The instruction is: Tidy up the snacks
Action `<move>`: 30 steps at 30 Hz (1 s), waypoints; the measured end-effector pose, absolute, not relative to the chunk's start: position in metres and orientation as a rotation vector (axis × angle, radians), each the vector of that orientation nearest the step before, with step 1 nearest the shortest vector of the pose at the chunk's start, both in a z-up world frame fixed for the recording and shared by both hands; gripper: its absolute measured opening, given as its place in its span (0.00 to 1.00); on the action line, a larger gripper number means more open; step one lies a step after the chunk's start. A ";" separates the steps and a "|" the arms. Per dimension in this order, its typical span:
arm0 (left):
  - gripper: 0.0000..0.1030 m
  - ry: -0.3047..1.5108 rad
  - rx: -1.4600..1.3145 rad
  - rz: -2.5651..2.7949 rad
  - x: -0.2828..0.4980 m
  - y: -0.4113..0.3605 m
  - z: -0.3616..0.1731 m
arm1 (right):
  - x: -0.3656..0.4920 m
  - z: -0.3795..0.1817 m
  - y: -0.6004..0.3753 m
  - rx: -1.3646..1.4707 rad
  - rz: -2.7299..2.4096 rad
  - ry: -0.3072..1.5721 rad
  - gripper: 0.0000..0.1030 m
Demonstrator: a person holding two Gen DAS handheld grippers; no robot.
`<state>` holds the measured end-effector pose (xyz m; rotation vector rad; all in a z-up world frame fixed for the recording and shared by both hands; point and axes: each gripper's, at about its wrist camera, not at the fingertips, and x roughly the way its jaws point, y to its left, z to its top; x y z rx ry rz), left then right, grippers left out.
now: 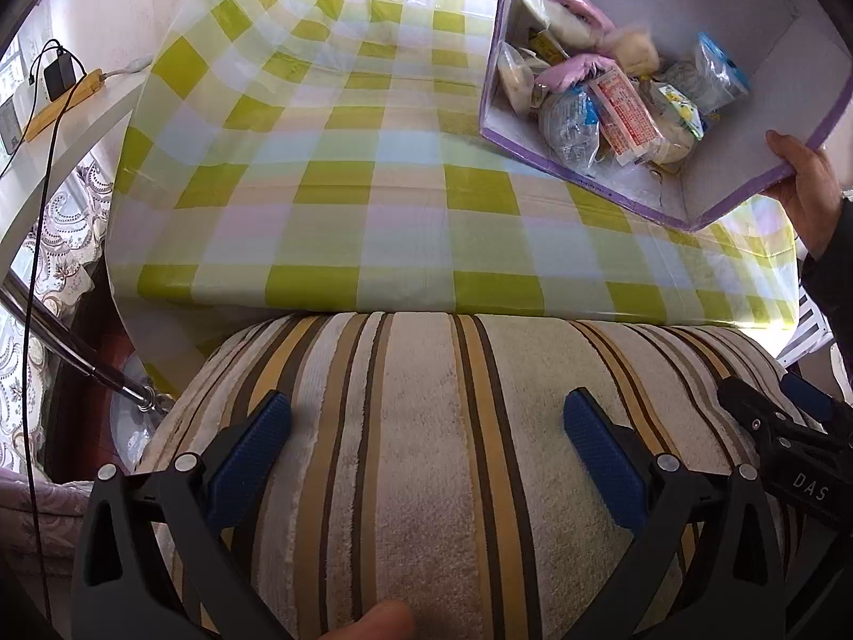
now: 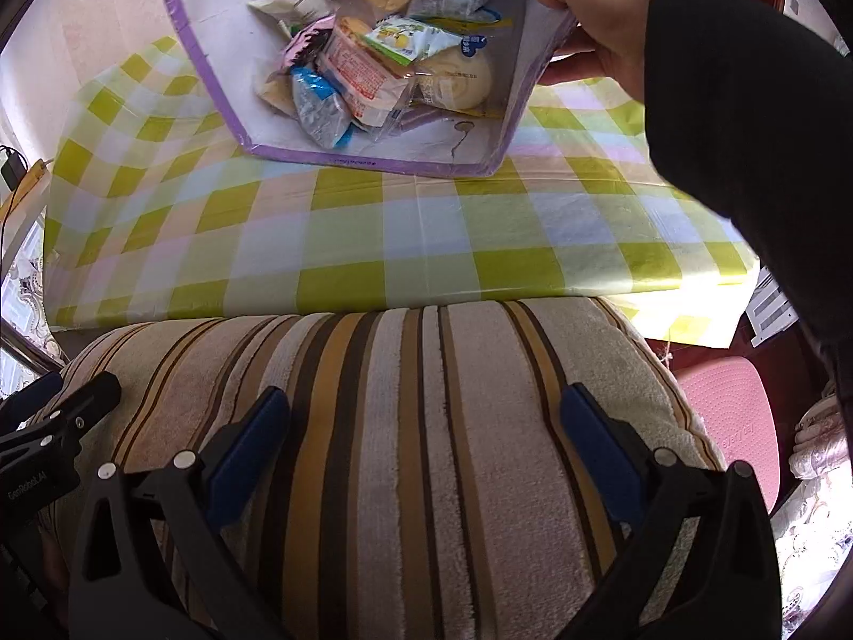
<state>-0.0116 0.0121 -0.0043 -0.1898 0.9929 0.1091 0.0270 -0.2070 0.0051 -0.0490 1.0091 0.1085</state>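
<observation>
**Tilted snack box, idle grippers: spill risk**

Snack packets (image 1: 602, 101) heaped in a purple-edged white box (image 1: 746, 197), upper right of the left wrist view, upper centre of the right wrist view. Among them: a red-and-white printed packet (image 2: 357, 74), a lemon-print packet (image 2: 405, 40), blue-and-clear wrappers (image 2: 320, 112), pale round buns in film (image 2: 458, 80), pink wrappers (image 1: 573, 0). Box tipped steeply, open mouth turned toward the cameras, held at one corner by a bare hand (image 2: 602, 21) on a dark sleeve (image 2: 746, 133), low edge over or on the green-checked tabletop (image 1: 346, 186); contact not clear.

Most likely mishap: packets sliding out together once the tilt grows, scattering across the slick plastic cloth, some skidding off the near edge onto the striped cushion (image 1: 426, 453) or off the frame's right side, where the cloth droops. Cause: one-corner grip, loose slippery wrappers, a smooth box floor. Soft buns liable to be crushed under heavier packets in a tumble.

Left gripper (image 1: 426, 453) and right gripper (image 2: 426, 453) both spread wide, holding nothing, resting low over the cushion, well apart from the box. Too far back to catch anything sliding. Overlapping packets afterwards harder to pinch singly; thin film prone to slipping or tearing between blue pads (image 1: 250, 458).

Power strip with charger (image 1: 64, 80) at upper left, beside the tabletop; cable trailing down, a snag hazard for a wide left reach.
</observation>
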 end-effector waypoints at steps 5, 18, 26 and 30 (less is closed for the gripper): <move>0.96 0.989 -0.192 0.110 -0.012 0.012 -0.005 | 0.027 0.005 -0.209 -0.049 0.109 1.010 0.99; 0.96 0.984 -0.194 0.105 -0.012 0.013 -0.006 | 0.027 0.005 -0.211 -0.035 0.114 1.021 0.99; 0.96 0.983 -0.187 0.104 -0.011 0.012 -0.005 | 0.026 0.005 -0.211 -0.035 0.114 1.020 0.99; 0.96 0.973 -0.195 0.102 -0.012 0.013 -0.004 | 0.026 0.006 -0.211 -0.036 0.115 1.020 0.99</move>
